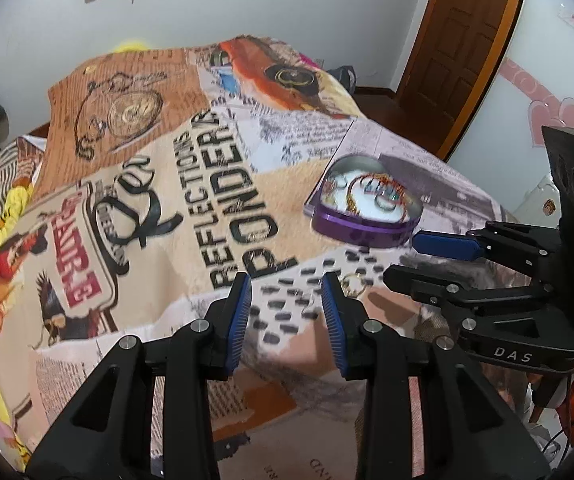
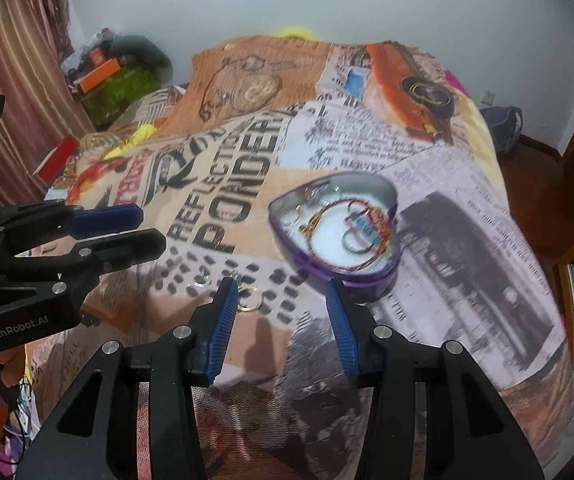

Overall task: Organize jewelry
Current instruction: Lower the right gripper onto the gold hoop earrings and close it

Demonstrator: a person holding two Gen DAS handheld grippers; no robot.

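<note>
A purple heart-shaped tin [image 1: 367, 226] stands open on the printed blanket and also shows in the right wrist view [image 2: 351, 272]. Inside lie rings, a gold chain and a red-orange bangle [image 2: 361, 224]. A gold ring [image 2: 251, 299] lies loose on the blanket beside my right gripper's left finger; it also shows in the left wrist view [image 1: 354, 283]. A small silver piece [image 2: 201, 280] lies left of it. My left gripper [image 1: 287, 280] is open and empty above the blanket. My right gripper [image 2: 281, 288] is open and empty, just in front of the tin.
The printed blanket [image 1: 191, 184] covers a bed. A wooden door [image 1: 463, 40] stands at the right. Curtains [image 2: 19, 80], a red box [image 2: 57, 156] and clutter [image 2: 115, 68] sit at the far left. The bed edge drops to a wooden floor [image 2: 535, 160] on the right.
</note>
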